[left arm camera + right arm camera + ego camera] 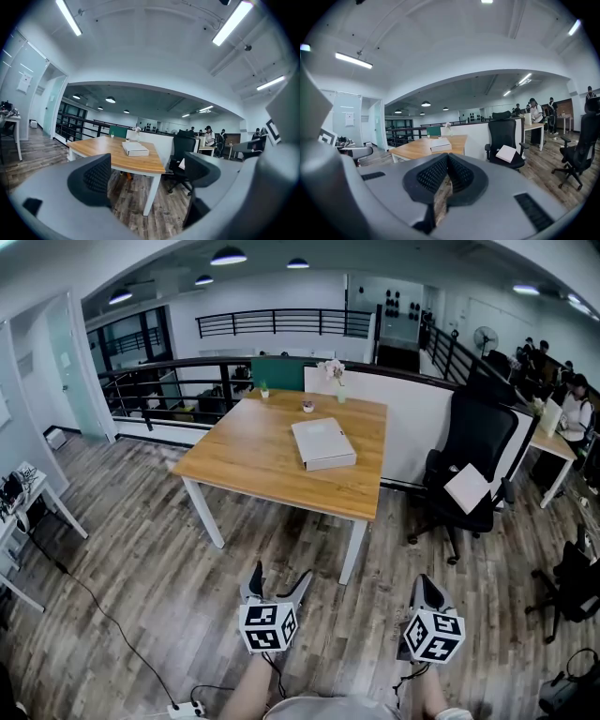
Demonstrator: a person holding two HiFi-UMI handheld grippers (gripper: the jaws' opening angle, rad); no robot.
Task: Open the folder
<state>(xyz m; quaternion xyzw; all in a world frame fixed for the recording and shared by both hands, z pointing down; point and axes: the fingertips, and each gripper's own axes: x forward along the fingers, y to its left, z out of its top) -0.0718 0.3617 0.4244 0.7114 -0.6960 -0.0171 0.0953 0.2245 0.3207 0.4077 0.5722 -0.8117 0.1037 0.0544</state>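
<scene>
Folder shut on table, both grippers well short of it, over the floor.
Folder (323,443) lies flat and closed on the table (234,460), right of the middle. A vase (335,371) stands at the table's far edge. A black chair (478,442) stands right of the table with a white sheet (467,487) on its seat. Left gripper (278,579) is on the near side of the table, fingers spread wide, nothing between them. Right gripper (427,589) is beside it, fingers closed together, empty.

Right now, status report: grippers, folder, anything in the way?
Left gripper open, empty. Right gripper shut, empty. Folder closed, flat on the table, untouched. Office chair right of table, off the path.
</scene>
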